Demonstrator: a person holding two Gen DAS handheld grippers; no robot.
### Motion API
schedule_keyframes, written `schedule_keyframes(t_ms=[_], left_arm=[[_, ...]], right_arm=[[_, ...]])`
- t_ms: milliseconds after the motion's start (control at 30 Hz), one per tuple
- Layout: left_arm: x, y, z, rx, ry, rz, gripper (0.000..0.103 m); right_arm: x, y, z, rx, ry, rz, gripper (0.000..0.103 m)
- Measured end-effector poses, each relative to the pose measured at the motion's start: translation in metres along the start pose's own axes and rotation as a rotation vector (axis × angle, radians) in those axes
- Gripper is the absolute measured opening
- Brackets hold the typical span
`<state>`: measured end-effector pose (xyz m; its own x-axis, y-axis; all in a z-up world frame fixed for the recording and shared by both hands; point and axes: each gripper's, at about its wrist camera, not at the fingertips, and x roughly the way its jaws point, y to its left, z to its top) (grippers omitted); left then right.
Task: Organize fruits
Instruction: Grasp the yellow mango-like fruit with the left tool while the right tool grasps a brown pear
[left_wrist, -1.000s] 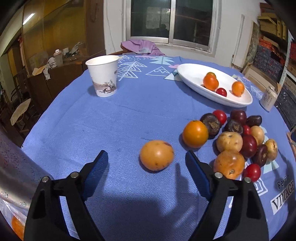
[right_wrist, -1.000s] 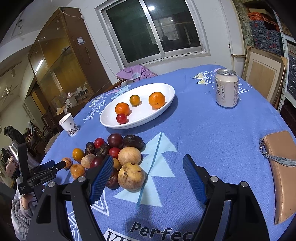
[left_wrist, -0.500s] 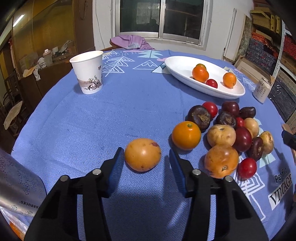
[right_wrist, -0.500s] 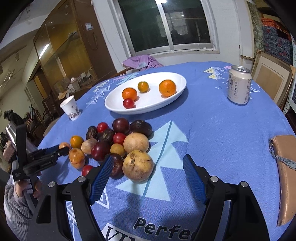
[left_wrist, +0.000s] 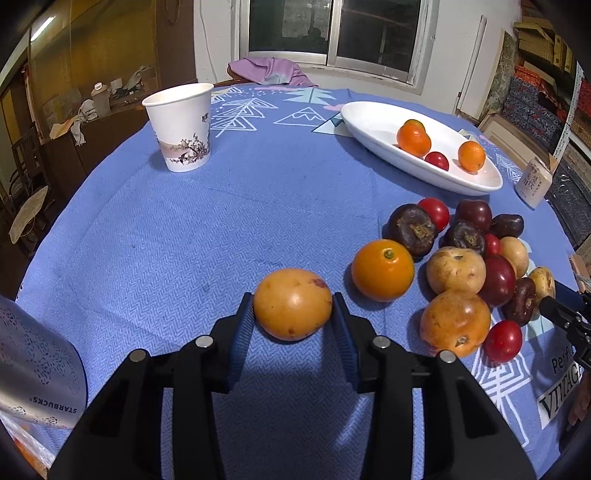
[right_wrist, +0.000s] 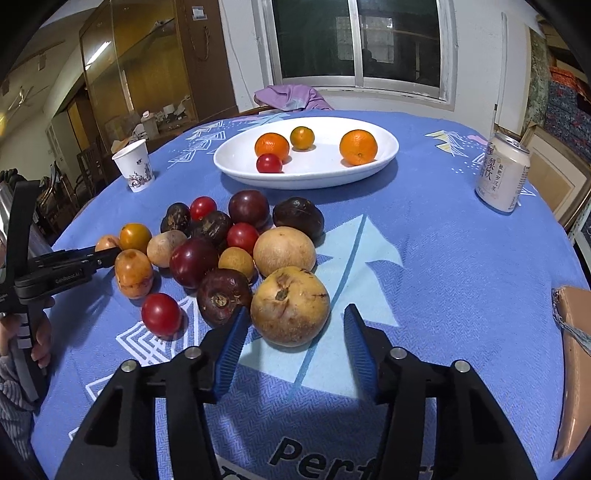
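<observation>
Left hand-held gripper (left_wrist: 293, 314): its jaws have just been closing and both blue pads now press the flanks of a yellow-orange fruit (left_wrist: 292, 303), which rests on the blue-clothed table (left_wrist: 184, 240) apart from the main pile. Right hand-held gripper (right_wrist: 291, 328): its jaws have also just been closing, with a tan, russeted fruit (right_wrist: 290, 305) between them; the left pad lies at or against the fruit's side while the right pad stands clear of it, so no grip is made. This tan fruit sits at the near edge of the fruit pile (right_wrist: 221, 243), touching a dark purple fruit (right_wrist: 222, 295) beside it. Beyond the pile, a white oval dish (right_wrist: 384, 155) holds three oranges and one small red fruit. A paper cup (left_wrist: 181, 127) and a drink can (right_wrist: 501, 172) stand well apart at opposite sides. A tan object (right_wrist: 572, 369) at the right is cut off by the frame; fruits deep within the pile are partly hidden.
</observation>
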<state>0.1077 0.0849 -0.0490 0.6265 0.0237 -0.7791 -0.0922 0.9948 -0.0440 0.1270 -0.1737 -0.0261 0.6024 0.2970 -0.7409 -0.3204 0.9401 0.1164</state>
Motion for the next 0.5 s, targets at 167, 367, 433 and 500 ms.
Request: schedule_keyframes(t_ms=[167,367,433,500], left_arm=[[0.0,0.0,0.0,-0.006,0.001,-0.006,0.042],[0.0,0.002,0.001,-0.014,-0.002,-0.026,0.042],[0.0,0.002,0.001,-0.016,-0.003,-0.037,0.042],[0.0,0.003,0.001,-0.021,-0.005,-0.052,0.042]], right_arm=[[0.005,0.002,0.004,0.012,0.0,-0.002,0.047],[0.013,-0.007,0.006,0.066,0.021,0.025,0.047],[0.016,-0.008,0.006,0.08,0.036,0.045,0.047],[0.017,-0.009,0.005,0.086,0.038,0.052,0.047]])
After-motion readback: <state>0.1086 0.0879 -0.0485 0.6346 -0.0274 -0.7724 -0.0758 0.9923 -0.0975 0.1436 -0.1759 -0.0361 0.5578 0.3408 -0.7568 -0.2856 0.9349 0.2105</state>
